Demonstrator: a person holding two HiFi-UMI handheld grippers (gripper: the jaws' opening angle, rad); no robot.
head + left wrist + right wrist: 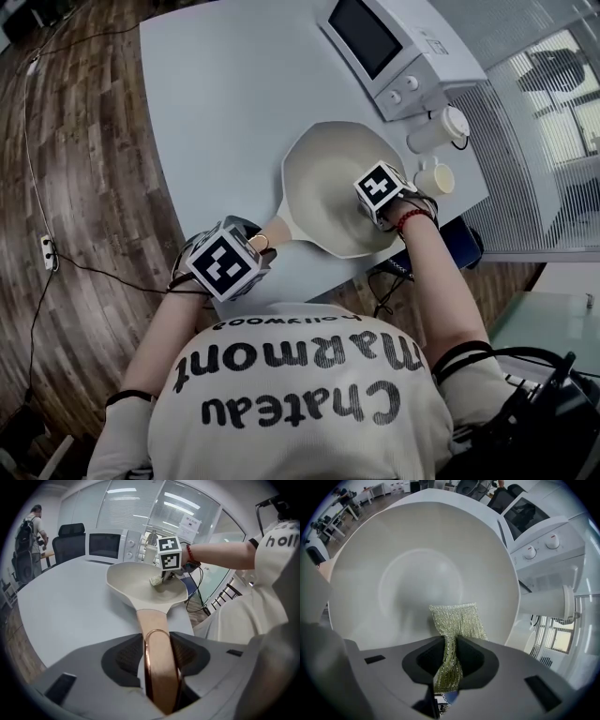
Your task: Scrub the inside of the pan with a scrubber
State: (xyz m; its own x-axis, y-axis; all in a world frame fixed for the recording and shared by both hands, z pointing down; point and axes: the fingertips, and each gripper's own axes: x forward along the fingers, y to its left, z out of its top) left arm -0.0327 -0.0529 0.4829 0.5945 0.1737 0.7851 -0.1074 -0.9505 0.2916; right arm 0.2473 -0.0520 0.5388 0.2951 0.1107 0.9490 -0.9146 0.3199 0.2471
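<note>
Your left gripper (pixel 158 667) sits at the near edge of the table (pixel 225 112), angled downward, its jaws clamped on the pan handle (pixel 152 625). Your right gripper (pixel 449 656) points steeply down nearer the table's right corner, forearm bare, jaws pinching the scrubber (pixel 457 620).

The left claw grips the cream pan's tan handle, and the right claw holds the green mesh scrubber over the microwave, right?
No: the right claw holds the green mesh scrubber inside the cream pan, as the right gripper view shows.
</note>
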